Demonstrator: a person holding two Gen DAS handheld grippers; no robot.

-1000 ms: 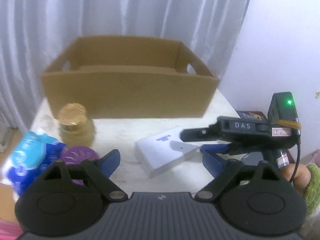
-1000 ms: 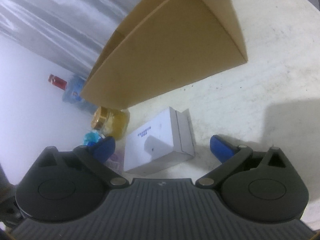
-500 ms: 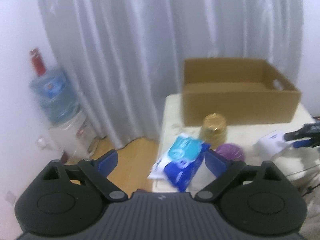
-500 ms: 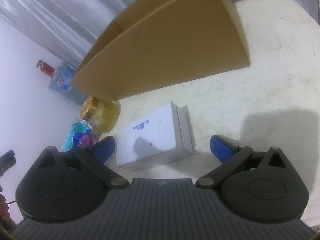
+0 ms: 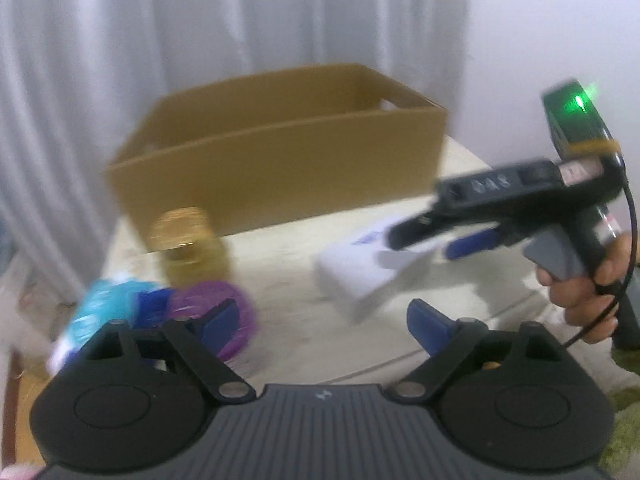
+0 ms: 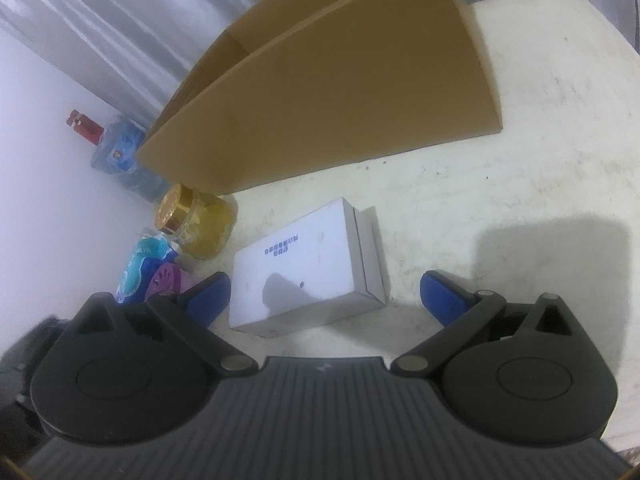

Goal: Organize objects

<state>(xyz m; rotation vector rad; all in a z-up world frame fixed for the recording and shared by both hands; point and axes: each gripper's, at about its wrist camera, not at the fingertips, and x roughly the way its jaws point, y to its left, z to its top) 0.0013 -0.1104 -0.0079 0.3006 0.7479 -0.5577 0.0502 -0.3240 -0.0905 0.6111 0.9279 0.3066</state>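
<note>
Nothing appears packed yet: the cardboard box [image 5: 280, 160] looks empty, while the white carton [image 6: 308, 268], jar [image 6: 196, 224], wipes pack [image 5: 96, 312] and purple disc [image 5: 216, 304] sit on the table [image 6: 540, 160]. The right gripper [image 6: 324, 292] hovers spread wide above the carton, gripping nothing. The left gripper [image 5: 320, 320] is closing on nothing. Only the left view shows the hand [image 5: 588, 292].

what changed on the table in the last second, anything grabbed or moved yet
Only the left gripper moved: it swung off to the left, then back to face the table, jaws now closing on nothing. Nothing was grabbed. The right gripper stays open over the white box; the jar, the wipes and the cardboard box have not moved.
</note>
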